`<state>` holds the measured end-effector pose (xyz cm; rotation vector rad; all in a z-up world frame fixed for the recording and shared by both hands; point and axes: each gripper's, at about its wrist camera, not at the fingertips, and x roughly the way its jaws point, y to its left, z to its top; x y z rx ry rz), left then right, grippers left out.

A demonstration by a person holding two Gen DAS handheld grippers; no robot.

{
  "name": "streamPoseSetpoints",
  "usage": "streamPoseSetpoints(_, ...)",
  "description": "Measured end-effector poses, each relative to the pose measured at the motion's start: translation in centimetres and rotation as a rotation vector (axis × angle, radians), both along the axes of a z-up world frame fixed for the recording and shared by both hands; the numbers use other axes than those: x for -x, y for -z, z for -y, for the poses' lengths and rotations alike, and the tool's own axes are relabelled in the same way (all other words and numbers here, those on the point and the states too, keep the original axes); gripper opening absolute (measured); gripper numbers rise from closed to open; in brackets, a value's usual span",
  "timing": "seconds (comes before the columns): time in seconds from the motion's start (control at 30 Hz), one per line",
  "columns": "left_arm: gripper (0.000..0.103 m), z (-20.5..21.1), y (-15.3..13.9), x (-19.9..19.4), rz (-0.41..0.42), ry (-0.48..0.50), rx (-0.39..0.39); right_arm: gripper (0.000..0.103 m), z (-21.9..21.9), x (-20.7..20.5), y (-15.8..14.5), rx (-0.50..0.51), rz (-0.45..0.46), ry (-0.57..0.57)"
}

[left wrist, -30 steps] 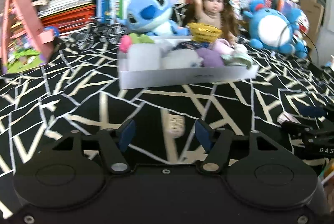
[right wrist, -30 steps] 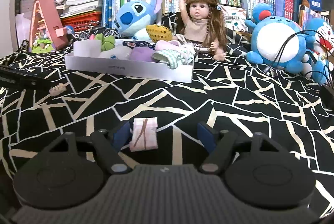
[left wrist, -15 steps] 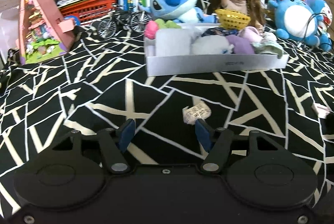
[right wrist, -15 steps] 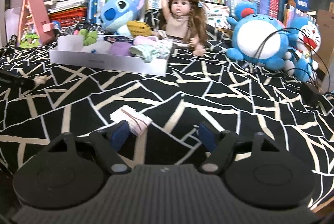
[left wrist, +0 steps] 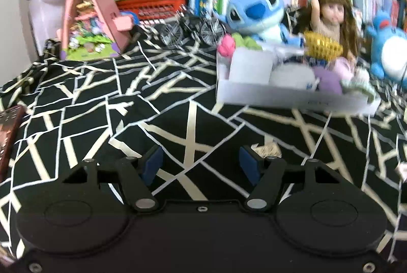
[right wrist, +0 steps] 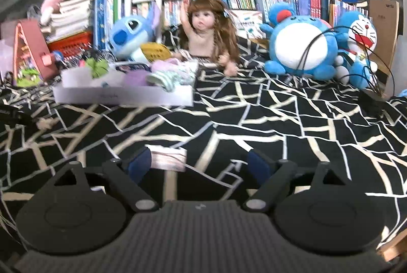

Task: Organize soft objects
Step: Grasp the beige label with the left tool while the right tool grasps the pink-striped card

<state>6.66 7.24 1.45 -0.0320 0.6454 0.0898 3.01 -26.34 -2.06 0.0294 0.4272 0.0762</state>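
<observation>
**Both claws wide over small soft pieces on the patterned cloth**

Left wrist view: the left claw (left wrist: 201, 166) fills the lower frame, its blue-padded jaws standing wide and having just been opening, with only the black-and-cream cloth (left wrist: 122, 105) between them. A small pale soft piece (left wrist: 267, 149) lies on the cloth at lower right of centre, just beyond the right-hand pad and partly hidden by it, outside the gap. Whether it touches the pad cannot be told. Farther back, at right of centre, a white tray (left wrist: 287, 97) holds several soft things, among them a purple lump (left wrist: 328, 82). Behind the tray sit a blue plush (left wrist: 254, 11) and a doll (left wrist: 330, 16); a pink toy house (left wrist: 89, 18) stands at upper left.

Right wrist view: the right claw (right wrist: 197, 163) sits low in the frame, jaws wide and likewise just opened further. A folded pink-and-white cloth piece (right wrist: 168, 158) lies between them, close against the left-hand pad and well apart from the right-hand one; the pads do not press on it. The white tray (right wrist: 122, 96) stands at middle left, a striped green-white piece (right wrist: 165, 78) hanging over its front wall. A round blue plush (right wrist: 300, 49) sits at upper right.
</observation>
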Motion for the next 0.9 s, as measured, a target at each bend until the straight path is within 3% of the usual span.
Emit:
streamPoseSetpoints(0.07, 0.085, 0.6, -0.5, 0.9, 0.041, -0.037, -0.003, 0.094, -0.4, 0.1, 0.0, -0.027, 0.02, -0.001)
streamPoseSetpoints(0.2, 0.088, 3.2, -0.9, 2.4, 0.143, -0.06, -0.034, 0.094, -1.9, -0.3, 0.3, -0.045, 0.028, 0.022)
streamPoseSetpoints(0.3, 0.088, 5.1, -0.4, 1.6, 0.1, -0.03, -0.05, 0.094, -2.8, -0.7, 0.7, -0.047, 0.029, 0.038)
streamPoseSetpoints(0.47, 0.086, 6.3, 1.1, 0.5, 0.049, -0.041, -0.013, 0.094, -3.4, -1.3, 1.1, -0.045, 0.018, 0.07)
streamPoseSetpoints(0.67, 0.067, 6.4, 2.0, -0.2, 0.03, -0.024, 0.007, 0.084, -3.6, -1.6, 1.5, -0.041, 0.0, 0.079)
streamPoseSetpoints(0.73, 0.049, 6.3, 2.0, -0.2, 0.035, -0.018, 0.002, 0.073, -3.8, -1.4, 1.5, -0.023, 0.001, 0.072)
streamPoseSetpoints(0.9, 0.027, 6.1, 1.9, 0.0, 0.046, -0.009, -0.003, 0.058, -4.0, -1.2, 1.4, -0.016, -0.007, 0.06)
